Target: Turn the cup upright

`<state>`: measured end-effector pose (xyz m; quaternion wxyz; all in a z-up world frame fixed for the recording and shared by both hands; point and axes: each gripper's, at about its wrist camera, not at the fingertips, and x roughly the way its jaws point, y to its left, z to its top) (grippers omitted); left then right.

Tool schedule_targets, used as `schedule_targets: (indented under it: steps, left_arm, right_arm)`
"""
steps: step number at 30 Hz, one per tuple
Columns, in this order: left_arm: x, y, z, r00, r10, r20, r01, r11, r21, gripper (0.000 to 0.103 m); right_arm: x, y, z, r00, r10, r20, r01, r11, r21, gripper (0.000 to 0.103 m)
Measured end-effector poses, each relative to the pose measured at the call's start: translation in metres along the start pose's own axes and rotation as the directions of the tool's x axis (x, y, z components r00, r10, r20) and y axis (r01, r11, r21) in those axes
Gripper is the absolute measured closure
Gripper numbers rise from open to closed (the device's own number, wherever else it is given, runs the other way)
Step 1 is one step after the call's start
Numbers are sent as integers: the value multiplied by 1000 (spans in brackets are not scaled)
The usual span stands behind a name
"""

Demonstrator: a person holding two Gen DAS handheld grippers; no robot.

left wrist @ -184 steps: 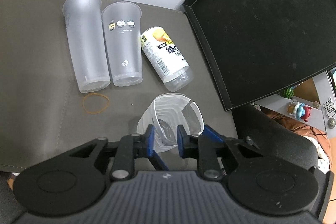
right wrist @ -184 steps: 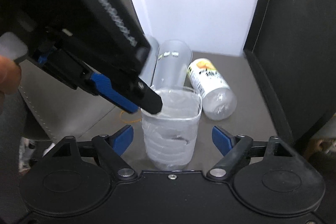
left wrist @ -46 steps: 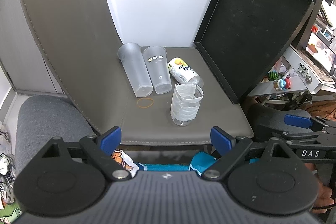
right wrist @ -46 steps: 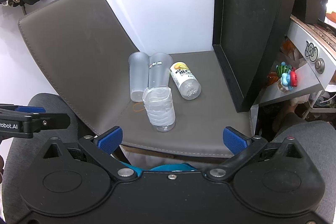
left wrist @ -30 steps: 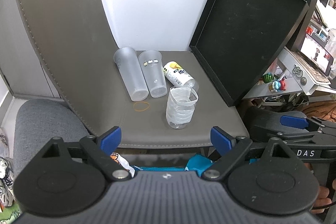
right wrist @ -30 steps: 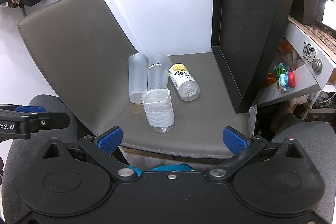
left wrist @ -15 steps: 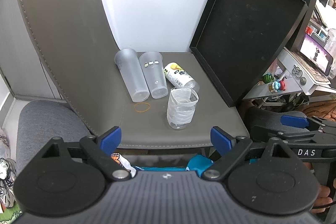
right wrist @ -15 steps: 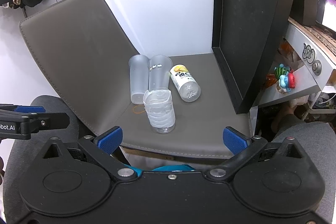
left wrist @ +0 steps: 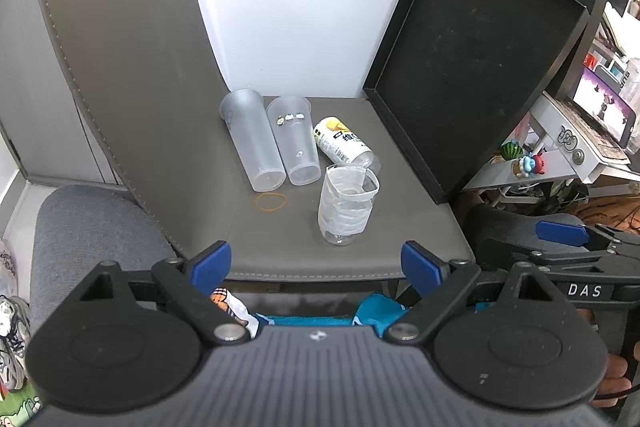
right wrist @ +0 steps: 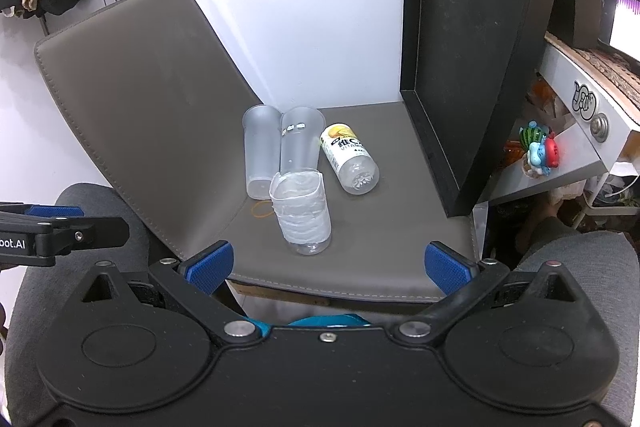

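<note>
A clear ribbed plastic cup (left wrist: pixel 347 205) stands upright, mouth up, on the grey chair seat (left wrist: pixel 408 227); it also shows in the right wrist view (right wrist: pixel 302 213). My left gripper (left wrist: pixel 316 263) is open and empty, held back in front of the seat's front edge. My right gripper (right wrist: pixel 327 261) is open and empty too, also back from the seat. Neither touches the cup. The right gripper shows at the right of the left wrist view (left wrist: pixel 568 239).
Two tall frosted cups (left wrist: pixel 250 141) (left wrist: pixel 295 139) lie on their sides behind the upright cup, beside a lying bottle with a yellow label (left wrist: pixel 344 145). A rubber band (left wrist: pixel 271 202) lies on the seat. A black tray (left wrist: pixel 476 67) leans at the right. A cluttered shelf (right wrist: pixel 560 151) is further right.
Six seconds ago my left gripper held the cup's rim. It has let go, and both grippers have pulled back from the seat. In the last second almost nothing moved.
</note>
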<state>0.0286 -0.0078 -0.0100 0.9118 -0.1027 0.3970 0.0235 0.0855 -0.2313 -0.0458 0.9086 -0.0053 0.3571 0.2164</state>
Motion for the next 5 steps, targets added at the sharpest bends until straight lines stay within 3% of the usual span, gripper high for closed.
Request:
schedule_targets:
  steps: [5]
  left_arm:
    - [1,0,-1,1000,0,8,0,1000,9,12]
  right_arm:
    - [1,0,0,1000,-2,-4,2,1000,3,0]
